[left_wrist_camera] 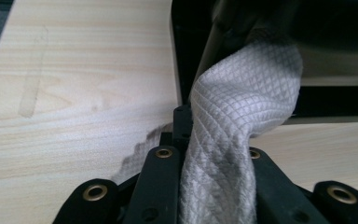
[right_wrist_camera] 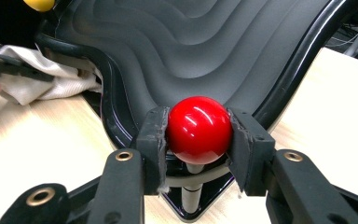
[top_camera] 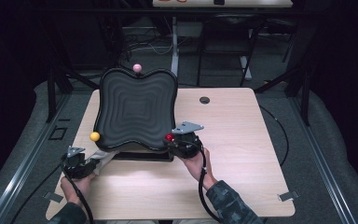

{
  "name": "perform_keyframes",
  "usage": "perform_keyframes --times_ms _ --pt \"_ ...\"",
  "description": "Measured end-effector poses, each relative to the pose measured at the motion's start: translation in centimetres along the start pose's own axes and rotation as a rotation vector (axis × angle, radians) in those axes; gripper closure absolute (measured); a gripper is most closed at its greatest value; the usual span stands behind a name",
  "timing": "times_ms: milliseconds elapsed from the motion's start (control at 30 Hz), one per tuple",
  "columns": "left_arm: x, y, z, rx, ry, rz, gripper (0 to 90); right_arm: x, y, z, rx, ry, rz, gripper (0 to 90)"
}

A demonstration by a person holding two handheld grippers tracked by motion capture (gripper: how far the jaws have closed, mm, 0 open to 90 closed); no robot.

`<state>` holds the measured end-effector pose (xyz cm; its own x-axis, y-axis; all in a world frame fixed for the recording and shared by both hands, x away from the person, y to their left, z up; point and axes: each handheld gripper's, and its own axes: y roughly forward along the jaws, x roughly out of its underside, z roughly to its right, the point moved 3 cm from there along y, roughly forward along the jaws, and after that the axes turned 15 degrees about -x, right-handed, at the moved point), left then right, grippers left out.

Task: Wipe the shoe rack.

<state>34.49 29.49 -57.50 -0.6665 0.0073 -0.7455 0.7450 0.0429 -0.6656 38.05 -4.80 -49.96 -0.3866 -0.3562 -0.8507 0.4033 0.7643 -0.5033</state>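
Item 1: black tray point(top_camera: 135, 109), wavy-edged, ridged in concentric steps, tilted up off the table point(top_camera: 242, 154) w/ its far edge higher. Stands on a dark base at the table's near-left part. No brand, label or writing legible on it in any view.

Item 2: red ball knob point(right_wrist_camera: 198, 129), glossy, on a short grey stem at the tray's near-right corner. Right gripper point(right_wrist_camera: 198, 135) is clamped on it: both pads press the ball's sides, jaws closed onto it. In high view the same gripper point(top_camera: 182, 140) sits at the tray's corner, grey three-cornered plate on top, cable trailing back past the camo sleeve point(top_camera: 228, 200).

Item 3: yellow ball knob point(top_camera: 94, 136), at tray's near-left corner, free, nothing touching it. Also seen at top left of right gripper view point(right_wrist_camera: 38, 3).

Item 4: pink ball knob point(top_camera: 137, 68), at tray's far edge, centre, free.

Item 5: white cloth point(left_wrist_camera: 233, 140), quilted diamond weave, no tag or print visible. Left gripper point(left_wrist_camera: 214, 154) has jaws pinched tight on it; cloth rises from between the jaws and runs under the tray's near-left edge. In high view the left gripper point(top_camera: 79, 163) is just below the yellow knob, cloth point(top_camera: 105, 158) stretching from it toward the tray base.

Item 6: table, pale wood grain, round cable hole point(top_camera: 204, 100) near far edge, right of tray. Faint tape-like mark on the wood in left gripper view. No lettering readable.
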Motion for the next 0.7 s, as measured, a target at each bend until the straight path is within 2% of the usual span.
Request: perform_keyframes --times_ms 100,233,267,500,600,700 --pt "-0.2 -1.5 -0.5 -0.011 -0.034 0.022 84.4 0.0 0.0 0.0 0.002 0.000 -0.001 60.1" --pt "-0.3 -2.4 -0.8 -0.023 -0.040 0.048 84.5 0.0 0.0 0.0 0.002 -0.001 0.000 60.1" --pt "-0.5 -3.2 -0.8 -0.021 -0.030 0.079 84.5 0.0 0.0 0.0 0.003 -0.001 -0.001 60.1" --pt "-1.4 -4.7 -0.1 -0.022 0.020 0.168 84.4 0.0 0.0 0.0 0.003 0.000 -0.001 60.2" --pt "-1.8 -4.9 0.1 -0.012 0.031 0.192 84.4 0.0 0.0 0.0 0.002 -0.002 -0.001 60.2" --pt "-2.2 -4.7 0.2 0.010 0.038 0.195 84.4 0.0 0.0 0.0 0.000 -0.004 0.000 60.2"
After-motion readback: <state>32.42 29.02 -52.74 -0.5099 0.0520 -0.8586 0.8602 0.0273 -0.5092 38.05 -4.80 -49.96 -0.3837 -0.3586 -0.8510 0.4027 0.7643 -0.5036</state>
